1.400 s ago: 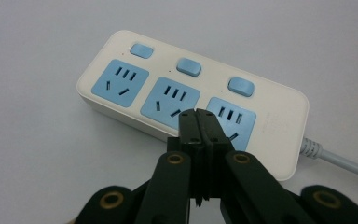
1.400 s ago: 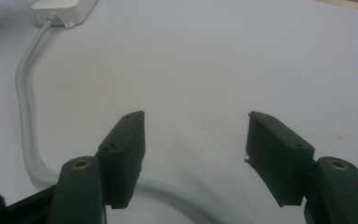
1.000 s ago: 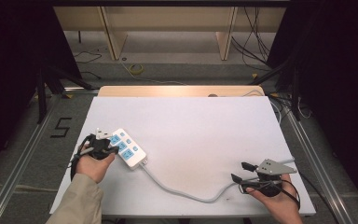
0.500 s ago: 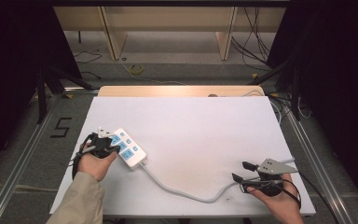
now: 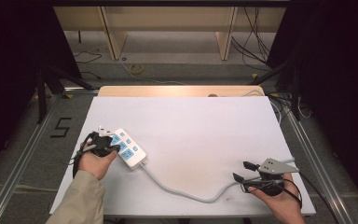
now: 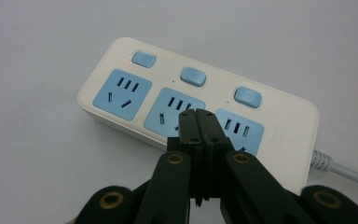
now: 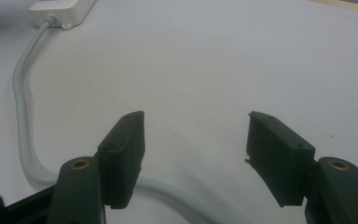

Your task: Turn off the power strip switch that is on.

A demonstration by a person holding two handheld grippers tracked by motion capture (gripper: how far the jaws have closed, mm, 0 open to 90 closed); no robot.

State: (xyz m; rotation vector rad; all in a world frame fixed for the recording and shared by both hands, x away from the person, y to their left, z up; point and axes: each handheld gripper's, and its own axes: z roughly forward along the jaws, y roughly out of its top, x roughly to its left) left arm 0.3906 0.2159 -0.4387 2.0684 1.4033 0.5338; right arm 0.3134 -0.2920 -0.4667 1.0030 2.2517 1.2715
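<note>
At the left of the table (image 5: 191,121), one white power strip (image 6: 200,105) carries three blue sockets and three blue switches. The left gripper (image 6: 197,122) hovers over it, jaws pressed together, empty. At lower right, the right gripper (image 7: 196,140) is spread wide beside the strip's grey cord (image 7: 21,121).

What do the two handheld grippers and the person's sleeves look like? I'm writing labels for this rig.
Both grippers are black. The left gripper has ribbed, block-shaped fingers on flat black links with brass-coloured rivets. The right gripper has the same kind of fingers, a grey three-cornered plate on top and a black cable looping by the hand. The left arm wears a beige sleeve.
</note>
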